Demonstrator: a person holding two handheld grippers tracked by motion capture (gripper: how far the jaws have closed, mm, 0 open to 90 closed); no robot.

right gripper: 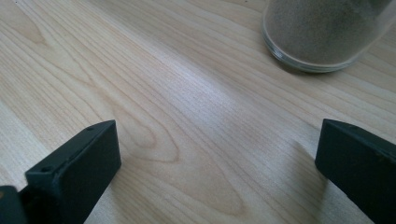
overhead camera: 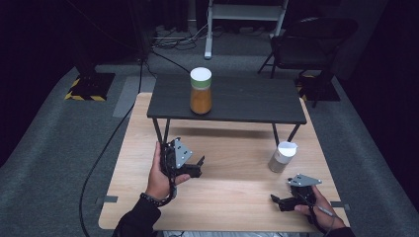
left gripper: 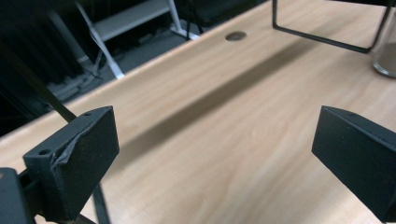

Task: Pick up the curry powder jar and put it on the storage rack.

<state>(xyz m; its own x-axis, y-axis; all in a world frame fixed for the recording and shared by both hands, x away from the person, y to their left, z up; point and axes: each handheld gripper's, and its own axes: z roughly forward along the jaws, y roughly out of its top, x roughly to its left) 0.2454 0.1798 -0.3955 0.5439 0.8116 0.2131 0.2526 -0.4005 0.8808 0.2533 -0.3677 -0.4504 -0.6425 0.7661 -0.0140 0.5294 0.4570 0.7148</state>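
Observation:
On the dark raised shelf (overhead camera: 247, 101) stands a tall jar (overhead camera: 200, 91) of orange powder with a white lid. A smaller glass jar (overhead camera: 282, 157) of grey-brown powder with a white lid stands on the wooden table (overhead camera: 227, 197) at the right. My left gripper (overhead camera: 197, 167) hovers left of centre, in front of the shelf, open and holding nothing (left gripper: 217, 149). My right gripper (overhead camera: 276, 202) is near the front right edge, open and holding nothing (right gripper: 217, 163). The small jar's base (right gripper: 322, 32) lies just beyond its jaws. The same jar (left gripper: 385, 56) sits at the far right edge of the left gripper view.
The shelf's thin black legs (overhead camera: 160, 131) stand on the table, and its wire foot (left gripper: 322, 37) runs ahead of the left gripper. A round hole (left gripper: 236, 36) is in the tabletop. On the floor behind are a black chair (overhead camera: 311, 42), a white frame (overhead camera: 244, 15) and cables.

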